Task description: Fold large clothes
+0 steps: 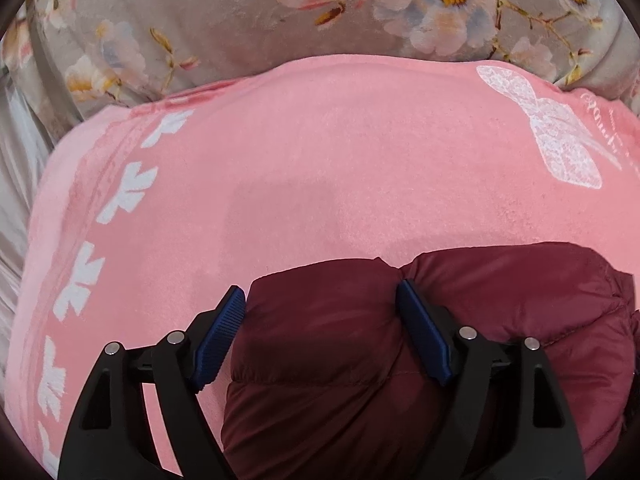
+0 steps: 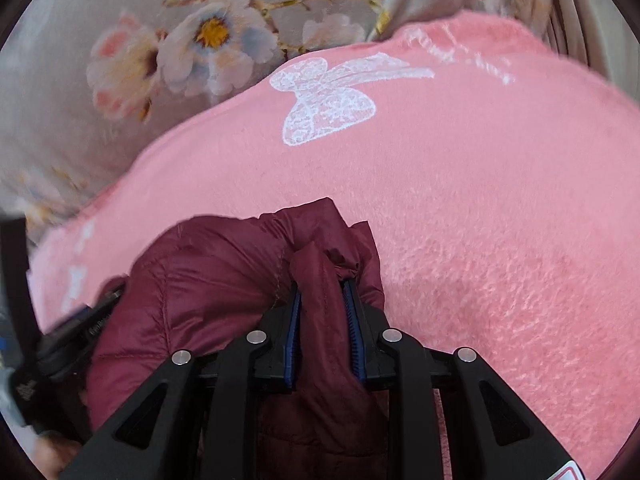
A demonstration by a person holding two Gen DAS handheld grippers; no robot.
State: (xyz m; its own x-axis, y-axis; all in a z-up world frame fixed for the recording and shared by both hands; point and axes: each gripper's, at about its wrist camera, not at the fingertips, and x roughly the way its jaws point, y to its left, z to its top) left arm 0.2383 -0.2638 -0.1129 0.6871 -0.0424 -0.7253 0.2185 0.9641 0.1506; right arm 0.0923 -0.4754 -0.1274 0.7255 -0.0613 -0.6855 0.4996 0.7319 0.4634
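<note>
Maroon puffer jacket (image 1: 320, 340) lying on pink blanket (image 1: 280, 180) — left view: left gripper (image 1: 322, 316) spread wide around a puffy panel, pads touching, real pinch unclear. Right view: right gripper (image 2: 322, 320) nearly closed, clamping a bunched fold of jacket fabric — other gripper visible beside the jacket. Folding underway; garment bunched, not yet flat or neat.

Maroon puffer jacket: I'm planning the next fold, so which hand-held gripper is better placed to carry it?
Right hand-held gripper: its jaws pinch a bunched fold of the maroon puffer jacket. The left hand-held gripper only straddles the padding, jaws wide.
</note>
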